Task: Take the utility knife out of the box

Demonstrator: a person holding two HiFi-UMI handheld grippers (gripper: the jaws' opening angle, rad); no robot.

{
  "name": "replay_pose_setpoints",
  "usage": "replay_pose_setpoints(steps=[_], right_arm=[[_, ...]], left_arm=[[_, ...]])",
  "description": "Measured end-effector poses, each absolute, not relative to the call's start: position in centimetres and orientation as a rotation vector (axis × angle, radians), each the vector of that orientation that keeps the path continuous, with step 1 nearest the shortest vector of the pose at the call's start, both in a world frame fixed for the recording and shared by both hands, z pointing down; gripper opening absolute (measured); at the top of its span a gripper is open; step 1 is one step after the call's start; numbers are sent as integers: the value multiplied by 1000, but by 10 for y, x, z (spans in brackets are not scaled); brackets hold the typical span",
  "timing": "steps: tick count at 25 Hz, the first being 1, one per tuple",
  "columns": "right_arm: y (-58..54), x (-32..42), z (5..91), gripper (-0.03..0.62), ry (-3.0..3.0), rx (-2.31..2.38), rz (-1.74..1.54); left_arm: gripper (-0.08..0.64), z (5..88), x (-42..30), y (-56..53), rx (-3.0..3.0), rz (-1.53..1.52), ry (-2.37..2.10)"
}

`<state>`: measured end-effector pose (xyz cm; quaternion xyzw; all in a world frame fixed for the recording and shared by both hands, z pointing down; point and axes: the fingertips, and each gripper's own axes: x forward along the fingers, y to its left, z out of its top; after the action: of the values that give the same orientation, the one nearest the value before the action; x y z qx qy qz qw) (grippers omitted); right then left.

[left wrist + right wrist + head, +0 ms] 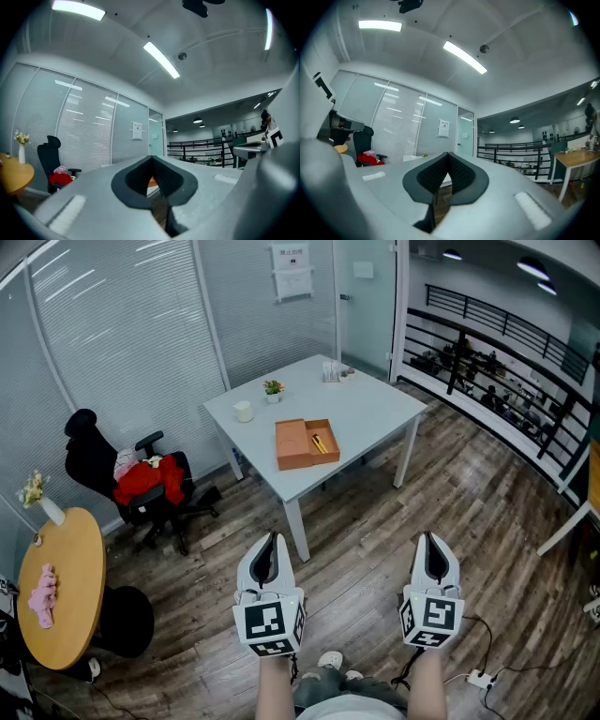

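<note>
An open brown box [302, 444] lies on the white table [366, 409], far ahead of me. Inside its right half lies a small yellow utility knife [319, 442]. Both grippers are held low and close to my body, well short of the table. My left gripper [272, 542] is shut with nothing in it, and so is my right gripper [431, 540]. In the left gripper view the jaw tips of the left gripper [151, 159] meet, and a sliver of the orange-brown box [151, 182] shows through the gap below them. The right gripper [448, 154] also has its tips together.
A white cup [244, 411] and a small potted plant [273, 388] stand on the table's far side. A black office chair with red clothing [141, 482] is at the left, beside a round wooden table [61, 587]. A black railing [506, 338] runs at the right. A power strip [479, 678] lies on the floor.
</note>
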<state>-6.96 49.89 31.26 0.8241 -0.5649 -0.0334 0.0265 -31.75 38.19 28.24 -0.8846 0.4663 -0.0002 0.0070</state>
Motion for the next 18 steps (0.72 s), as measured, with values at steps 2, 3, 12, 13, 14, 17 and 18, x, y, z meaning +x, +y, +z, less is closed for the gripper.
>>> replay_pose_setpoints(steps=[2,3,12,13,14,17,18], right_arm=[[497,-69,313,17,-1741,2547,-104],[496,-69,313,17,-1739,2548,-105],[485,-64,313,17,-1731,2551,-101],[484,-63,313,17,-1728,2553,-102],[482,-62,313,17,-1726,2556,-103],[476,-60,314,18,-1725,2580,-110],[472,-59,314,18,-1724,2588,-113]], left_arm=[[0,282,-317,380,-2768,0,1456],[0,282,-317,379,-2768,0,1456],[0,284,-312,366,-2774,-6,1454],[0,285,-311,364,-2776,-6,1452],[0,286,-310,362,-2776,-6,1452],[0,288,-309,352,-2777,-11,1451],[0,289,-308,347,-2778,-12,1451]])
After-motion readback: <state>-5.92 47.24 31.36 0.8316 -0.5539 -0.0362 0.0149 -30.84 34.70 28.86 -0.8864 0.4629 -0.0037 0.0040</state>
